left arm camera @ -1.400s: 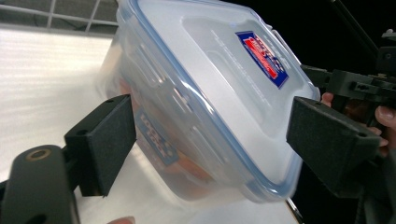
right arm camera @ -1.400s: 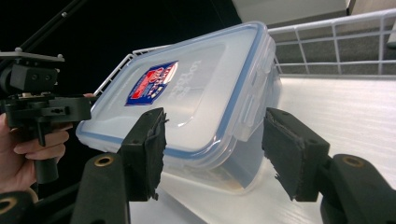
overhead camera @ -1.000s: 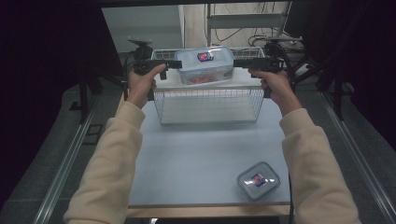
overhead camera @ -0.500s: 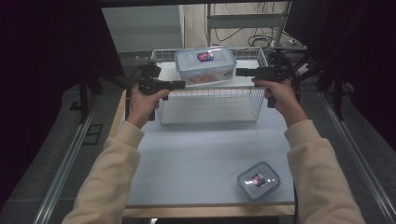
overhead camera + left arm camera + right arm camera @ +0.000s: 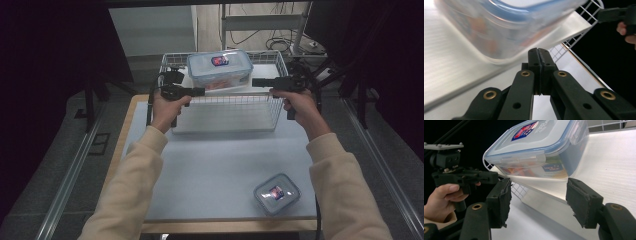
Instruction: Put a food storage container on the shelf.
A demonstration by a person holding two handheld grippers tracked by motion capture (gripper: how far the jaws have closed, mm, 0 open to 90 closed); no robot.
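Resting on a tilted metal sheet [image 5: 227,90] that lies across the top of a wire basket [image 5: 225,107], a large clear food container [image 5: 220,67] with a blue-rimmed lid sits at the far end of the bench [image 5: 215,165], between the two tools. In the right gripper view the container [image 5: 536,150] shows orange contents through its wall, a label on the lid and a clip latch on its side, and the sheet [image 5: 609,162] slopes beneath it.

The left tool [image 5: 197,91] is level at the basket's left top edge, pointing inward toward the container. Its jaws have just been closing, and in the left gripper view they stand pressed together [image 5: 539,58] with nothing between them, just below the blurred container [image 5: 499,27]. The right gripper view also shows the left tool [image 5: 486,178], held in the person's left hand [image 5: 442,197], close beside the container's corner.

The right tool [image 5: 260,82] points inward from the basket's right top edge, near the container's right side. In its own view its jaws stand apart [image 5: 539,202], their pads worn at the edges, with the sheet's lower edge and the container beyond the gap; the pads press on nothing.

A smaller lidded container [image 5: 276,193] lies on the bench near its front right corner, well apart from the basket and both tools.
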